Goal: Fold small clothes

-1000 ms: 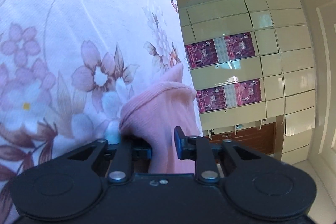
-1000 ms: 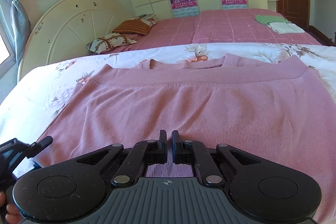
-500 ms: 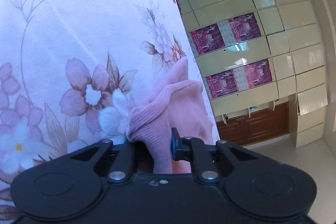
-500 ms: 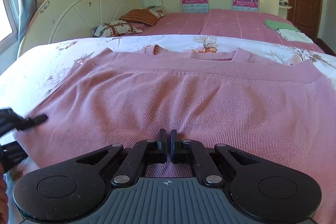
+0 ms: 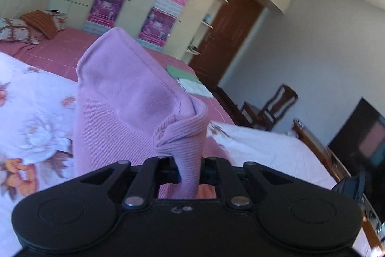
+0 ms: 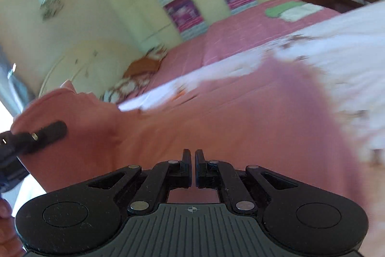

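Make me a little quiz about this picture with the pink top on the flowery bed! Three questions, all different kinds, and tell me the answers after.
1. True or false: the left gripper is clamped on a bunched corner of the pink top.
2. Pick one. The green cloth on the far bed lies: A) on the pillows, B) beside a white folded cloth, C) on the chair.
3. Fill in: the right gripper pinches the top's near ____.

Key: 1 true. 2 B. 3 edge; its jaws look nearly together, with fabric running under them.
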{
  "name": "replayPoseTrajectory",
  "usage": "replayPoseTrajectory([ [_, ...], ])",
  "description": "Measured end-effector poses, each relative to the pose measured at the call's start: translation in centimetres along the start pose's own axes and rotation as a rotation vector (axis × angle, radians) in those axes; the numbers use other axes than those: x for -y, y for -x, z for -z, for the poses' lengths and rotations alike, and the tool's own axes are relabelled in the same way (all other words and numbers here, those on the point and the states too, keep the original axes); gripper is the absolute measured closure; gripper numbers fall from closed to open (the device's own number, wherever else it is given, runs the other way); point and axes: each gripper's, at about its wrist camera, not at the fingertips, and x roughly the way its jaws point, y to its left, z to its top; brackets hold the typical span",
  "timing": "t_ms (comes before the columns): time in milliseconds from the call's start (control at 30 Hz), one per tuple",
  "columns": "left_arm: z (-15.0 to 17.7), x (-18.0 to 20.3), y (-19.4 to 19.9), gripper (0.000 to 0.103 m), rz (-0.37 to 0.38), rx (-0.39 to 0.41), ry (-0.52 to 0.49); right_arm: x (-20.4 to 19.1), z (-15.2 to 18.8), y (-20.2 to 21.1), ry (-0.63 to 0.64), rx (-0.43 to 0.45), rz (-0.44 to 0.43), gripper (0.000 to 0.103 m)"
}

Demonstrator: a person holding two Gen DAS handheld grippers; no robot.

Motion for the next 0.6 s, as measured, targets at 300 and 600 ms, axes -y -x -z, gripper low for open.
replayPoseTrajectory([
  [300, 9.2, 8.8, -10.5, 0.058, 0.052, -0.302, -0.137, 10.9, -3.2, 9.1, -0.194, 0.037, 0.005, 0.1],
  [600, 3.7, 2.9, -3.0, 0.043, -0.149, -0.089, -0.076, 10.3, -3.5, 10.1, -0.176, 0.009, -0.151, 0.037],
])
